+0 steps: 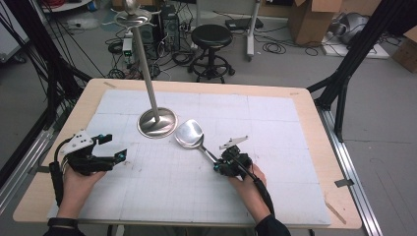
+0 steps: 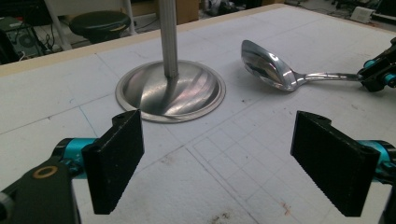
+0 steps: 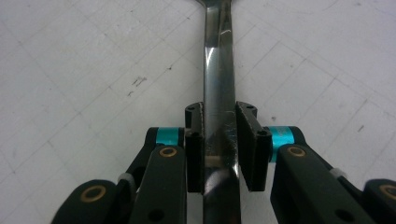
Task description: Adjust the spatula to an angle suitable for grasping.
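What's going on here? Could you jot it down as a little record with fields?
surface: white gridded mat on a wooden table
spoon: lying beside the stand, handle clamped
stand: metal pole on a round base, upright
right gripper: shut on the spoon handle
left gripper: open, holding nothing, facing the stand

I count one metal spoon (image 1: 190, 133) on the white mat (image 1: 275, 123), one metal stand (image 1: 157, 122) (a round base with a single upright pole), and two grippers: one left gripper (image 1: 112, 147) and one right gripper (image 1: 221, 166). Behind the table I count one black stool (image 1: 211, 35).
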A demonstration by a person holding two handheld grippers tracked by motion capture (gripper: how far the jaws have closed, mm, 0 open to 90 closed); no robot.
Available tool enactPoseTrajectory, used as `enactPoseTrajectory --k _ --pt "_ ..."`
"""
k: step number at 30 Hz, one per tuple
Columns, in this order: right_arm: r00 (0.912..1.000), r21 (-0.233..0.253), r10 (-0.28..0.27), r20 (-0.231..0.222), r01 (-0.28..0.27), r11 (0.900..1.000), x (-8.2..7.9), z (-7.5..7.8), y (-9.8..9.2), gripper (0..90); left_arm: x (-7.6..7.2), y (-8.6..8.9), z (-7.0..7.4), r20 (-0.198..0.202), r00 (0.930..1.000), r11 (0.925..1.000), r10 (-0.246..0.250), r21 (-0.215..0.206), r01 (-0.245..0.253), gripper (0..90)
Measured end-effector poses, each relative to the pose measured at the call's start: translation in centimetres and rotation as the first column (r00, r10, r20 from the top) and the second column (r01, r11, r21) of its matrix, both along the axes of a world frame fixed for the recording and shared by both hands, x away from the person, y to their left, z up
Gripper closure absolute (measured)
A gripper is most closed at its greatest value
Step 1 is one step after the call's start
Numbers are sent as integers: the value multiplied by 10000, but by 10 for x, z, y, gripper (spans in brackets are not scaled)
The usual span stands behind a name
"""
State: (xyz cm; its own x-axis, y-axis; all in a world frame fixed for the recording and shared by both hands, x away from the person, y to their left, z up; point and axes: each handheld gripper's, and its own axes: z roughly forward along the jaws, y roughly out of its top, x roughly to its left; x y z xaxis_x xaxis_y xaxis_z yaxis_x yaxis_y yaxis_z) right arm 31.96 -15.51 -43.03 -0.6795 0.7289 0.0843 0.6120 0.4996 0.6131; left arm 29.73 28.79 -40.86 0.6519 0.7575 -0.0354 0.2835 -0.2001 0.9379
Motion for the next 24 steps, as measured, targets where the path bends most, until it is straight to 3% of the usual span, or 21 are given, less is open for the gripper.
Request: enactPoseTrajectory --k 14,15,16,17,18,19,21,24 --pt "9992 762 383 75 -387 9963 -3 2 -12 767 0 0 0 -5 10000 10000 -10 51 10 178" --pt "9990 1112 442 -77 -431 9929 -2 1 -15 807 0 -1 0 -12 10000 10000 -5 22 5 179" --pt "9990 1112 442 -77 -431 9929 -2 1 -15 807 0 0 0 -9 10000 10000 -22 44 22 179" --pt "9986 1645 513 -147 -481 9852 -1 3 -18 859 0 -1 -1 -24 10000 10000 -14 21 14 179" --pt "9963 923 598 623 -654 9936 -6 8 -13 867 0 -1 -1 -38 10000 10000 -18 34 18 179" --pt "9960 669 590 666 -634 9957 -7 9 -11 874 0 -1 -1 -40 10000 10000 -32 50 32 179" --pt "9963 770 674 540 -715 9945 -6 9 -11 872 0 -2 -1 -44 10000 10000 -40 65 40 179" --pt "9959 322 412 807 -439 9985 -6 8 -9 823 0 -1 -1 -43 10000 10000 -39 71 39 179"
